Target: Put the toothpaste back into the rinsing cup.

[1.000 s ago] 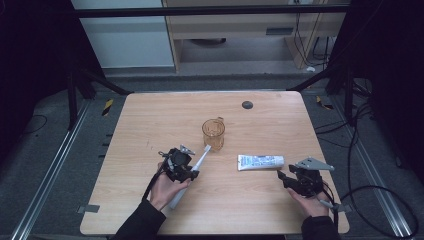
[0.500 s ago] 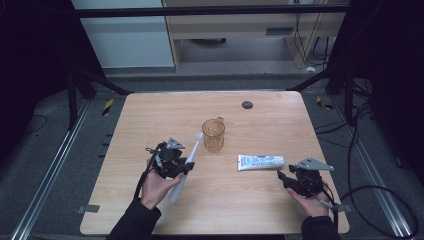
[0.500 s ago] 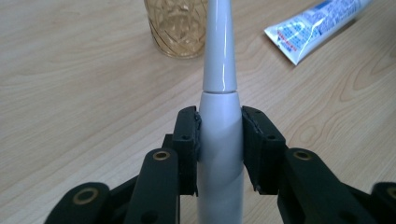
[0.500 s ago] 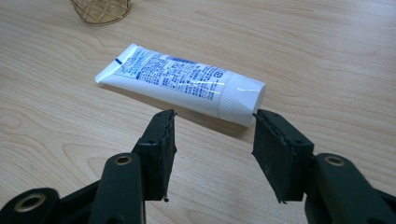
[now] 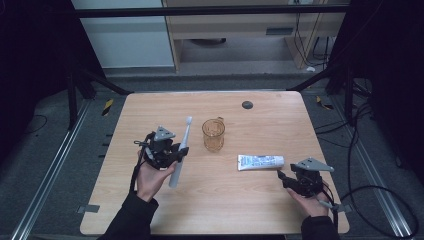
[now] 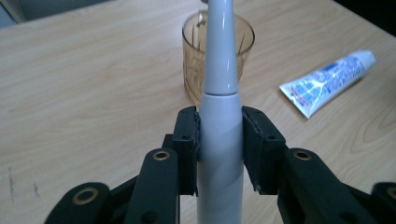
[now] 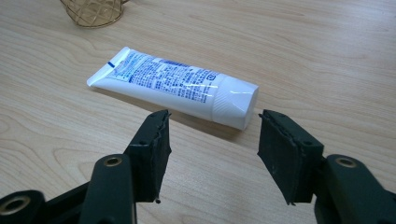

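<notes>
Left gripper (image 6: 219, 140) is clamping a white electric toothbrush (image 6: 219, 116) above the wooden table (image 5: 280, 120), beside an amber glass cup (image 5: 213, 135); right gripper (image 7: 212, 154), jaws just widening (nothing between them), is facing 1 white toothpaste tube (image 7: 173, 86).

On the table (image 5: 150, 107), the cup (image 5: 213, 135) stands about at the centre. The toothpaste tube (image 5: 260, 161) lies at its 4 o'clock, flat on the board, well apart from it. The toothbrush (image 5: 181, 155) sits at the cup's 9 o'clock, just beside it, running from 6 to 12, its head toward the far edge, probably clear of the surface. The left gripper (image 5: 172, 156) is around its handle; the right gripper (image 5: 283, 178) sits at the tube's 4 o'clock, near its cap. A small disc (image 5: 247, 104) lies at the cup's 1 o'clock, near the far edge.
</notes>
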`<action>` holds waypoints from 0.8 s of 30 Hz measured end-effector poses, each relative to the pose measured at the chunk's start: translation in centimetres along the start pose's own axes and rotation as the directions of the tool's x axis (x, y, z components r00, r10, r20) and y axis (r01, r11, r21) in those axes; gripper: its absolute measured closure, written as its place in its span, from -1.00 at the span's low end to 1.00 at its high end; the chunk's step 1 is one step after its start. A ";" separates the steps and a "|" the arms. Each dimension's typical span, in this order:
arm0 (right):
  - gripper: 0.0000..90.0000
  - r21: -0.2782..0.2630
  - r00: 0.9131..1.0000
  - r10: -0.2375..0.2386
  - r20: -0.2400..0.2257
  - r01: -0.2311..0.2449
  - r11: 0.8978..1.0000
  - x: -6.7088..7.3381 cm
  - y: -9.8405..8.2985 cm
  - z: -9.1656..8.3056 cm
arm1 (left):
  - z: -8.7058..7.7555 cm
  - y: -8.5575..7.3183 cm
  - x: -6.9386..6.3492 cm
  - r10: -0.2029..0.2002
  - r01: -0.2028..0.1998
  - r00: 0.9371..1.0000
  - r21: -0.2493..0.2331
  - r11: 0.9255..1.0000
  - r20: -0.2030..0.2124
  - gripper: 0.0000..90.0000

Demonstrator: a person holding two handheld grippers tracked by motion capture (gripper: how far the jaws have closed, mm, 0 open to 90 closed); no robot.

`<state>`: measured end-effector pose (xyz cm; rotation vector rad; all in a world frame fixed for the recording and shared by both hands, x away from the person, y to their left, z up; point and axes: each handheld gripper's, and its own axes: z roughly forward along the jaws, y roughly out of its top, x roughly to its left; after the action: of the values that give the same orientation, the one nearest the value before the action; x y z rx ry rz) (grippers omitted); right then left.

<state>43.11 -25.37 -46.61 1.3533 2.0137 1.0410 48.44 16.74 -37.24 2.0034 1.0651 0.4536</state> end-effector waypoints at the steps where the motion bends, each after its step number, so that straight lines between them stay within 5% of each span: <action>1: -0.06 -0.004 1.000 -0.003 0.003 0.003 1.000 0.0 0.0 0.0 | 0.0 0.3 0.0 -0.002 0.002 1.000 -0.011 1.000 -0.001 0.50; 14: -0.19 -0.022 1.000 -0.003 0.012 0.003 1.000 -0.2 -0.3 0.3 | 1.7 4.0 0.0 -0.031 0.031 1.000 -0.115 0.993 0.000 0.50; 24: -0.23 -0.023 1.000 -0.007 0.019 0.007 1.000 -0.3 -0.5 0.6 | 2.5 6.2 0.4 -0.070 0.065 0.997 -0.225 0.972 -0.015 0.50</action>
<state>43.40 -25.57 -47.38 1.3386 1.9856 1.0421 53.51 13.79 -33.89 1.7618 1.0443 0.5371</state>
